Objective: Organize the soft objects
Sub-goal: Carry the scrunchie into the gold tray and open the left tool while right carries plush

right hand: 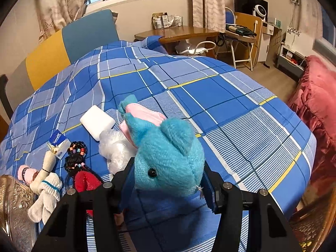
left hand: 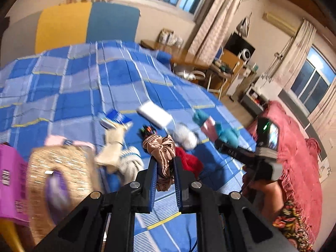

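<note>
The left gripper [left hand: 164,168] was pinched shut on a brown satin scrunchie [left hand: 160,147], held clear above the blue checked bedspread [left hand: 84,84] beside the woven basket [left hand: 63,168]; the right gripper [right hand: 168,180] was clamped on the head of a teal plush toy [right hand: 168,157] over the same bedspread. Both items were judged light, soft and compressible. The satin looked slippery, so a bite across the gathered folds should hold best, and the plush should be gripped across its stuffed bulk rather than by an ear.
</note>
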The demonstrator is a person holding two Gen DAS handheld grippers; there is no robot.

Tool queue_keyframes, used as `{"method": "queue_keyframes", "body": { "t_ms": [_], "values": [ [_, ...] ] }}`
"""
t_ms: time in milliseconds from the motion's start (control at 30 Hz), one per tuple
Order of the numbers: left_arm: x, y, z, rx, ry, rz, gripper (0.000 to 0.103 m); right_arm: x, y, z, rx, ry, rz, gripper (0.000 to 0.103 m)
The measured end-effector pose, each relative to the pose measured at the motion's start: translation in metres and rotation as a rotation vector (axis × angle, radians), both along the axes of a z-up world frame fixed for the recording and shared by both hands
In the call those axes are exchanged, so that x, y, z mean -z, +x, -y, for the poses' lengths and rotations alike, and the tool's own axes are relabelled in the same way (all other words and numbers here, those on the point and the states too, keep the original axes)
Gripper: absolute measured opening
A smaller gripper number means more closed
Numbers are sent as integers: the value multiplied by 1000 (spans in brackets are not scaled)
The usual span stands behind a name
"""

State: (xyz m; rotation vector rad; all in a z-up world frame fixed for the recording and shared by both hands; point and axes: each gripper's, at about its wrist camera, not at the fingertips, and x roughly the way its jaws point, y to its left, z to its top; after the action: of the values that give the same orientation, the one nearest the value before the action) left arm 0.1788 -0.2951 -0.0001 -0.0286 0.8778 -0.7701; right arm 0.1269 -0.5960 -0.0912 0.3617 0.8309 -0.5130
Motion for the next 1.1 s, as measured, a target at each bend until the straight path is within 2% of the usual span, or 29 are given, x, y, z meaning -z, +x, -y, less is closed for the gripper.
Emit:
{"method": "queue_keyframes", "body": {
  "t_ms": [167, 267, 500, 600, 767, 933, 1100],
  "values": [
    [-37, 5, -53, -54, -47, 64, 14, 1, 0, -2, 3, -17, -16, 57],
    [-50, 10, -91, -101, -45, 92, 14, -1, -2, -2, 14, -23, -9, 57],
    [-53, 37, -201, -282, -22, 101, 14, -12, -14, -1, 58, -53, 45, 57],
    [-40, 52, -254, -374, -4, 74, 14, -16, -16, -2, 73, -69, 51, 57],
    [4, 82, -329, -502, 79, -5, 14, -18, -17, -5, 75, -92, 52, 57],
    [49, 112, -379, -571, 154, -81, 14, -22, -21, -10, 82, -128, 61, 57],
    [87, 142, -406, -608, 236, -139, 14, -22, -22, -10, 87, -136, 50, 57]
  ]
}}
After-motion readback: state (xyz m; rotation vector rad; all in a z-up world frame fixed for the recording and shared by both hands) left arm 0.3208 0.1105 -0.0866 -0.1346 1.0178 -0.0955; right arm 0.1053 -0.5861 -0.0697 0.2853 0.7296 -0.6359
